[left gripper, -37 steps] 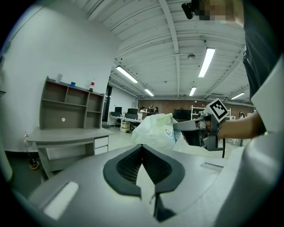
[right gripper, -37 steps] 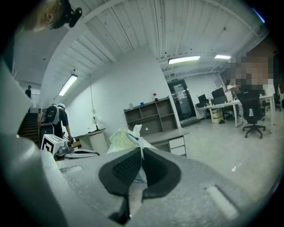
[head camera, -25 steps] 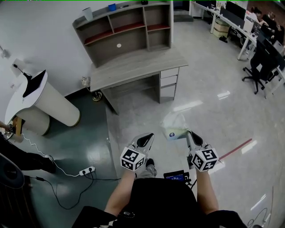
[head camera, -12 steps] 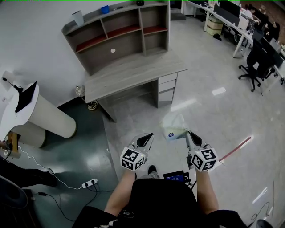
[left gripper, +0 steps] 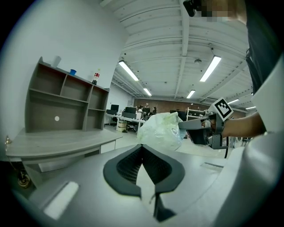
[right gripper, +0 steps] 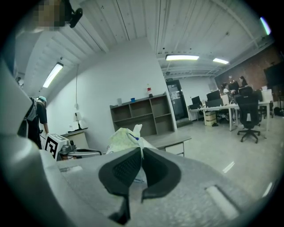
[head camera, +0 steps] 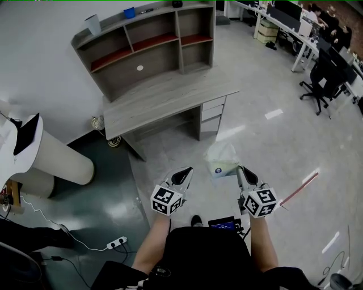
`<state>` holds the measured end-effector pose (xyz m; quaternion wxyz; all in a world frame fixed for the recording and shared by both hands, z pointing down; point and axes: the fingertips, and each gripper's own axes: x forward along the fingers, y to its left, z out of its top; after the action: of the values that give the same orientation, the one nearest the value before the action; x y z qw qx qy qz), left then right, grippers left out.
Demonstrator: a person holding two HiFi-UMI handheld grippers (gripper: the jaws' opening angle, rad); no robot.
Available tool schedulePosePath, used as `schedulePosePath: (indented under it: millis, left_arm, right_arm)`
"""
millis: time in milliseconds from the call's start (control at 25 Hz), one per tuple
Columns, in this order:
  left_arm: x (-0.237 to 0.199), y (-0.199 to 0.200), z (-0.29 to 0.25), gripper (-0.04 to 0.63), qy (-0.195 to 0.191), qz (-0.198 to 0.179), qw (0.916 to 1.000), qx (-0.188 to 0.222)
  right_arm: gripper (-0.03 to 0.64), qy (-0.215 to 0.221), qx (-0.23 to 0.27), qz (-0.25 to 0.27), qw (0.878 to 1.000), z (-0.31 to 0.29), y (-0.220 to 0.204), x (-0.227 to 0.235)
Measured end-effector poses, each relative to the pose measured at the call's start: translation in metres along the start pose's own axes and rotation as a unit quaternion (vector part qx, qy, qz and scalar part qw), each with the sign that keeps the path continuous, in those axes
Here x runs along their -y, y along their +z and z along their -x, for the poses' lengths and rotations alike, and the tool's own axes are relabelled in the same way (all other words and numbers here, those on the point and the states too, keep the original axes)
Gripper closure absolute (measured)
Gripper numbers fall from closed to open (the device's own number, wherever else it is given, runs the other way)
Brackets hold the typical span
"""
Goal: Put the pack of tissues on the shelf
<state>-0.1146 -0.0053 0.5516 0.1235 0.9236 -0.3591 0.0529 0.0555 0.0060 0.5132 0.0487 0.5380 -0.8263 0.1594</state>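
Note:
The pack of tissues (head camera: 220, 157), a pale green soft pack in crinkled clear wrap, hangs in the air over the floor. My right gripper (head camera: 240, 169) is shut on its wrapper edge; in the right gripper view the pack (right gripper: 122, 138) bulges out past the closed right gripper (right gripper: 141, 150). My left gripper (head camera: 185, 170) is level beside it, apart from the pack, shut and holding nothing (left gripper: 142, 146). From the left gripper view the pack (left gripper: 162, 128) shows to the right. The grey shelf unit (head camera: 147, 45) stands on a desk (head camera: 164, 93) ahead, its compartments open.
A white cup (head camera: 92, 24) and a blue cup (head camera: 129, 12) stand on top of the shelf. A white cylindrical stand (head camera: 51, 153) is at the left, with a power strip (head camera: 118, 243) and cables on the green floor. Office chairs (head camera: 323, 73) and desks are at the far right.
Desk and shelf have slid left and a little down in the head view as both grippers travelled across the floor. The right gripper's hold on the pack is unchanged.

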Motion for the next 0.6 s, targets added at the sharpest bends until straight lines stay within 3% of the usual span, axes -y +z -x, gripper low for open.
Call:
schedulePosePath:
  millis: [600]
  left_arm:
    - [-0.020, -0.007, -0.028, 0.594, -0.009, 0.010, 0.9998, -0.013]
  right_arm:
    - [0.614, -0.003, -0.008, -0.013, 1.000, -0.032, -0.005, 0.018]
